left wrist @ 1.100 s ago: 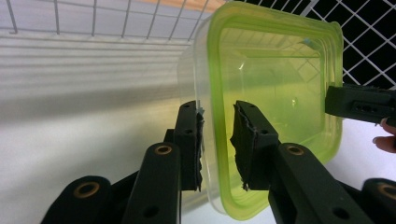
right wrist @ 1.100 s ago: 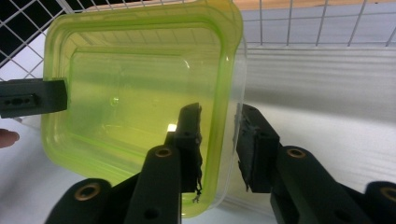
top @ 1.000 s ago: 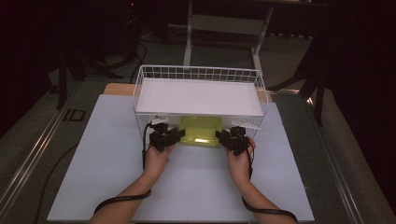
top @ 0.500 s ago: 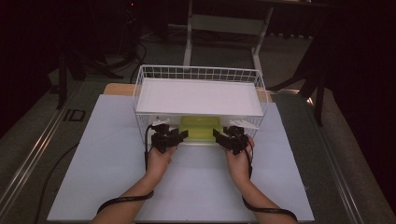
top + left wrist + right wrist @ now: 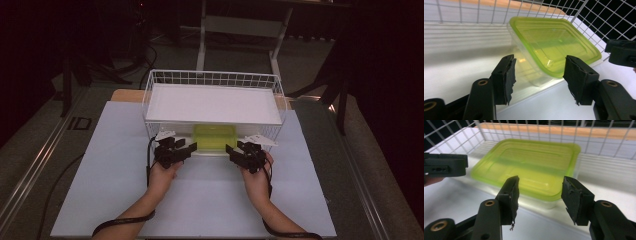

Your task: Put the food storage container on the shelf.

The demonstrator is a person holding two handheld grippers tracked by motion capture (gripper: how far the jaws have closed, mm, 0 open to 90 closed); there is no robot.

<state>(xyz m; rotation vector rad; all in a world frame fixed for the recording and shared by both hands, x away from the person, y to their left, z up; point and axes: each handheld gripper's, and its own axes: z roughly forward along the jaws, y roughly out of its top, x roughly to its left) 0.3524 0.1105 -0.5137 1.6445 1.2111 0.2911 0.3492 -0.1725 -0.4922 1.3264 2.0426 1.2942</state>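
A white shelf board (image 5: 215,102) atop the wire basket (image 5: 150,95) hides the back half of the green-lidded container (image 5: 215,137). Both forearms run off the bottom edge. The container's contents cannot be told.

A lidded container (image 5: 215,137) sits between the left tongs (image 5: 188,148) and the right tongs (image 5: 231,149), just beyond both, under the shelf of a wire basket (image 5: 215,79) on the tabletop (image 5: 100,165).
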